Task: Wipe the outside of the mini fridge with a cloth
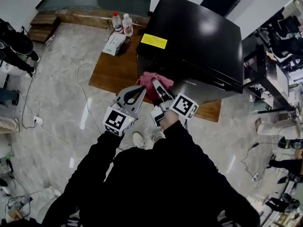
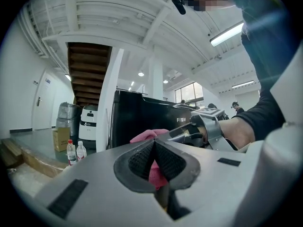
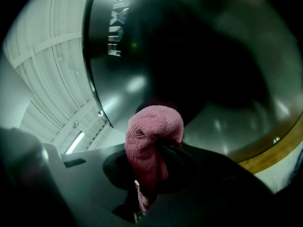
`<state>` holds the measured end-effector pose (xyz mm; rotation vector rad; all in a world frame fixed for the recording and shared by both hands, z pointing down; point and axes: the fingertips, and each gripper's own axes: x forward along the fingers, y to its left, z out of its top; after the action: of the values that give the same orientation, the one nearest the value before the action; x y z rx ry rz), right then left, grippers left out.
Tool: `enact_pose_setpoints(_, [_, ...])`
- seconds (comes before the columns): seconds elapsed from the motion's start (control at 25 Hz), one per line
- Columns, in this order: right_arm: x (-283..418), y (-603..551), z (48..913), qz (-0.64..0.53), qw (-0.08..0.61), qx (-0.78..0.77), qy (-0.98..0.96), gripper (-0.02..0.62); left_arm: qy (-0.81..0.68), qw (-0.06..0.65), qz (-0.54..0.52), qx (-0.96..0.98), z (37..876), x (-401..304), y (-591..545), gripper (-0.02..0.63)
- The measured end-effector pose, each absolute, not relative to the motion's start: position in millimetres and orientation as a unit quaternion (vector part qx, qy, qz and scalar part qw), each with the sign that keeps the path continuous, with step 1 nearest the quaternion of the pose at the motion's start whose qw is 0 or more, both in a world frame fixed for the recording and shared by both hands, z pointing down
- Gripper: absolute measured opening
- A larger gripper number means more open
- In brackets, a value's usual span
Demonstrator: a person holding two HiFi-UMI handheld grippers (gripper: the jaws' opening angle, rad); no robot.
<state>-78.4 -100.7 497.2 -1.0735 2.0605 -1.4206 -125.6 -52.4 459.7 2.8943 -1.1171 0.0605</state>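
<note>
here, mini fridge [image 1: 199,37] on a wooden board [image 1: 113,72] — glossy grey floor [image 1: 61,103].

In the jaws of the right gripper [image 1: 157,86] sits the cloth [image 1: 147,79], with the mini fridge [image 1: 199,37] directly ahead. The left gripper [image 1: 141,91] lies just left. Beyond it, 2 bottles [image 1: 122,23] stand on the wooden board [image 1: 111,72].
</note>
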Motion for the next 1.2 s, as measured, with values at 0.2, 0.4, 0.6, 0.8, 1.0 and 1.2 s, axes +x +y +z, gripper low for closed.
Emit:
enact_pose_setpoints(0.2, [-79.5, -106.0, 540.2, -0.523, 0.2, -0.372, 0.74, 0.055, -0.371, 0.039, 0.028, 0.928, 507.9, -127.2, -61.6, 0.006])
enact_pose_setpoints(0.4, [-76.7, -105.5, 586.2, -0.542, 0.188, -0.37, 0.731, 0.055, -0.354, 0.062, 0.044, 0.932, 556.4, -119.2, -60.1, 0.006])
enact_pose_setpoints(0.6, [-76.4, -107.8, 622.0, -0.558, 0.183, -0.375, 0.717, 0.055, -0.359, 0.076, 0.06, 0.928, 593.1, -119.2, -59.9, 0.006])
enact_pose_setpoints(0.8, [-74.5, -109.1, 659.4, -0.574, 0.172, -0.384, 0.702, 0.055, -0.371, 0.095, 0.074, 0.921, 626.9, -120.7, -66.6, 0.006])
enact_pose_setpoints(1.0, [-72.5, -105.6, 708.4, -0.597, 0.149, -0.389, 0.685, 0.055, -0.373, 0.113, 0.103, 0.915, 665.4, -116.5, -68.5, 0.006])
enact_pose_setpoints(1.2, [-68.3, -108.8, 750.4, -0.622, 0.144, -0.4, 0.658, 0.055, -0.375, 0.132, 0.12, 0.91, 695.0, -116.1, -70.4, 0.006])
